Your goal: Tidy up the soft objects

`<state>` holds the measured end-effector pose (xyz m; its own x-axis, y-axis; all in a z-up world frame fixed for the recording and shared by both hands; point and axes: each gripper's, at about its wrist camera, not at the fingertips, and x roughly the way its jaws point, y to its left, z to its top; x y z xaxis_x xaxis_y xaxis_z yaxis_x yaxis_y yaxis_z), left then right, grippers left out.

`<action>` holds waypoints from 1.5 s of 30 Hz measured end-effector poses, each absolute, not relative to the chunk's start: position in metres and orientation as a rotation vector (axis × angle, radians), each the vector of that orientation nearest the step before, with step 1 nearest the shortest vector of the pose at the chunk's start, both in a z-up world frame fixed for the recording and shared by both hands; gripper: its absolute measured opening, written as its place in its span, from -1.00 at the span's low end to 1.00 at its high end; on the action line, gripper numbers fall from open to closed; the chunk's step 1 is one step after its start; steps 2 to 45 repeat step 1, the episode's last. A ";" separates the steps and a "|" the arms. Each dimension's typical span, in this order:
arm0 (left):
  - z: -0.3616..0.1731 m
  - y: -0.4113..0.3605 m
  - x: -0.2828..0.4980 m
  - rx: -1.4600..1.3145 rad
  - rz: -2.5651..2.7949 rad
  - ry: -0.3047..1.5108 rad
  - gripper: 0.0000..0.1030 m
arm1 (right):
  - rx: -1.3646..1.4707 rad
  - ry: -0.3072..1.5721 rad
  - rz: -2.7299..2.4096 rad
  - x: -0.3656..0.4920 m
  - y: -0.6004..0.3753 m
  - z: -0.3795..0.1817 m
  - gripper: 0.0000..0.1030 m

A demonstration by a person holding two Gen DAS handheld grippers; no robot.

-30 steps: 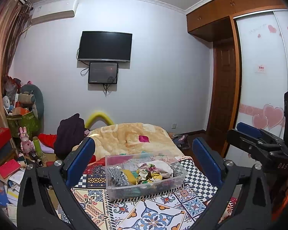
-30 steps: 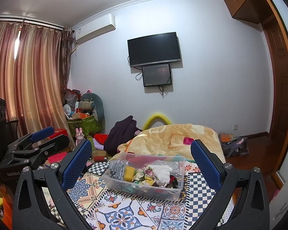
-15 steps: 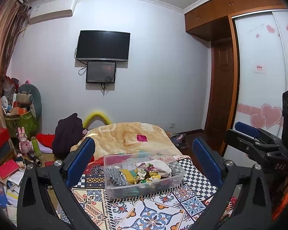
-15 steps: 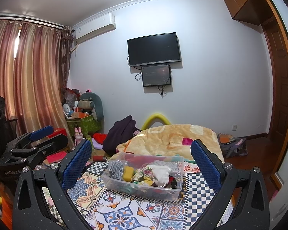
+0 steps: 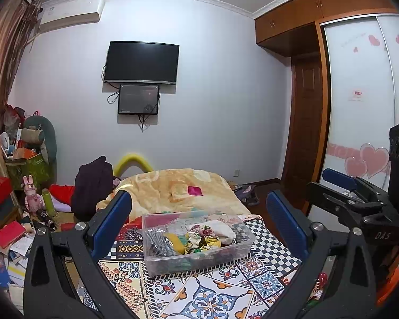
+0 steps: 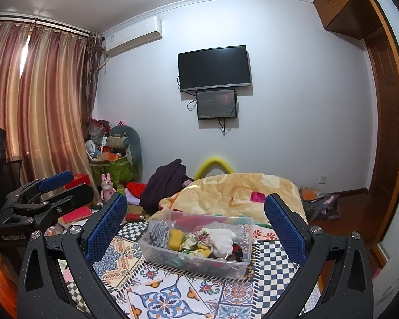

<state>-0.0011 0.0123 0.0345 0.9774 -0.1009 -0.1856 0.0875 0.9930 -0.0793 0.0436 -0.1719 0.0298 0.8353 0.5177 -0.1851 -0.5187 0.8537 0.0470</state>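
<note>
We hold left tongs [image 5: 199, 220] and right tongs [image 6: 195, 222] wide apart, empty, raised short of clear bin [image 5: 199, 259]: likely lining up before reach. Soft objects [image 6: 199, 240] heaped inside bin (socks, rolled cloths, we judge). Bin sits on patterned cover [image 5: 207, 295], orange blanket [image 5: 178, 188] just behind bin.

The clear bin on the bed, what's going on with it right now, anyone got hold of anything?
Nothing is held yet. The left gripper and right gripper both hang open and empty, side by side, facing the clear plastic bin on the patterned cover. The bin holds a jumble of soft items: a grey knit piece, something yellow, a floral fabric and a white cloth. Neither gripper touches the bin.
</note>
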 end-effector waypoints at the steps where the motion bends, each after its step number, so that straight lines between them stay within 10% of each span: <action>1: 0.034 0.012 -0.001 -0.071 -0.095 0.191 0.99 | -0.006 0.195 0.548 0.044 -0.171 0.030 1.00; 45: 0.034 0.012 -0.001 -0.071 -0.095 0.191 0.99 | -0.006 0.195 0.548 0.044 -0.171 0.030 1.00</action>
